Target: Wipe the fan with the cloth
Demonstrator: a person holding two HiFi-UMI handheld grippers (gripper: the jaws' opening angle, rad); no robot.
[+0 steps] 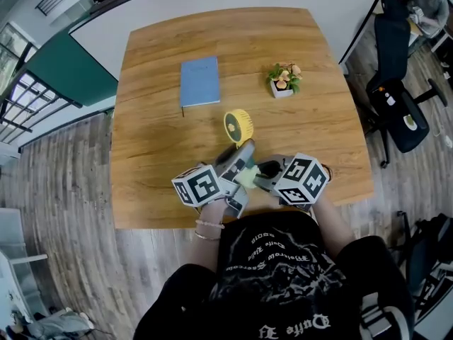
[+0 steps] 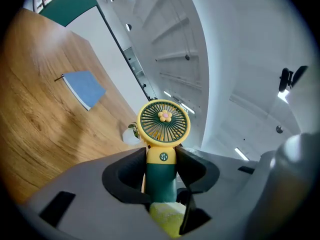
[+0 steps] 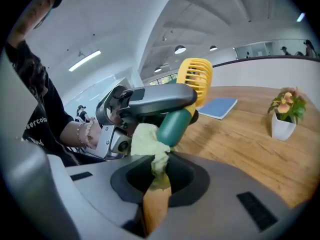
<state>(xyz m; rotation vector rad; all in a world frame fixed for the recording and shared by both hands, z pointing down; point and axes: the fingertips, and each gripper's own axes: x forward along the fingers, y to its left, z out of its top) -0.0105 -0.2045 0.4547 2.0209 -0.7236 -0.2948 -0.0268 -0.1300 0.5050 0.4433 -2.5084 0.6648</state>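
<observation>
Fan (image 1: 238, 125) held up, cloth (image 3: 146, 140) touching its handle (image 3: 172, 126)
The left gripper (image 2: 162, 170) clamped the green handle above the table's (image 1: 156, 119) near edge; the right gripper (image 3: 157, 184) pinched the cloth. Wiping seemed just begun; next, rub up toward the grille (image 2: 163, 118).
</observation>
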